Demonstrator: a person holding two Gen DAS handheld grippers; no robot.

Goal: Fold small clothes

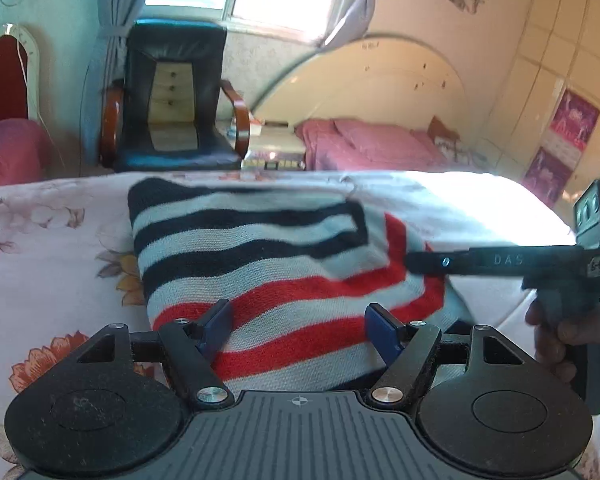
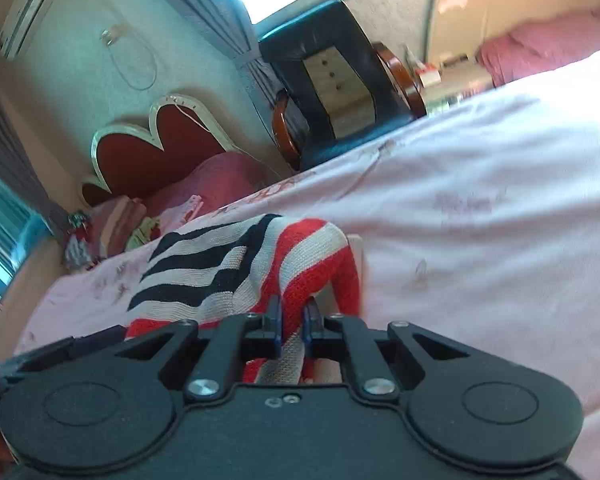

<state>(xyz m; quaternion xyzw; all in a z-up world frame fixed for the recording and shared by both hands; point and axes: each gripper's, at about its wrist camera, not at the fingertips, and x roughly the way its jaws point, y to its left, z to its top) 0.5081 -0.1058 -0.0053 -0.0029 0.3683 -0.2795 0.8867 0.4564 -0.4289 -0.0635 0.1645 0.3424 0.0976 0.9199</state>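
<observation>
striped sweater (image 1: 284, 280) right under the left claw (image 1: 300, 326), spread flat over the floral bedsheet (image 1: 52, 264). left claw's blue pads (image 1: 382, 330) standing wide apart just above the red-and-white bands, pinching nothing, knit showing plainly between them. just beyond those pads, red stripes giving way to navy-and-white ones, with a folded-over flap lying across the far half, its dark border forming a corner. off to the right of the left claw, the right claw (image 1: 414, 261) seen side-on, slim black finger reaching in to the sweater's right edge, gripped from below by a hand (image 1: 568, 344) at the frame's edge.

over to the right wrist view: right claw (image 2: 293, 314) with pads pressed close together, pinching a bunched ridge of the sweater (image 2: 260, 264), red-and-white knit squeezed up between the blue tips and running back under the claw body. left of and beyond the pinch, navy stripes sloping down onto the sheet. right of the claw, bare pale bedsheet (image 2: 480, 200), bright in sunlight.

farther out past the sweater, the edge of the bed, then a black armchair (image 1: 172, 96) with wooden arms standing against grey curtains. left of that, a heart-shaped red headboard (image 2: 152, 148) with pink bedding heaped below. right of the chair, another bed with pink pillows (image 1: 364, 140) under a curved cream headboard. blazing window up top.
</observation>
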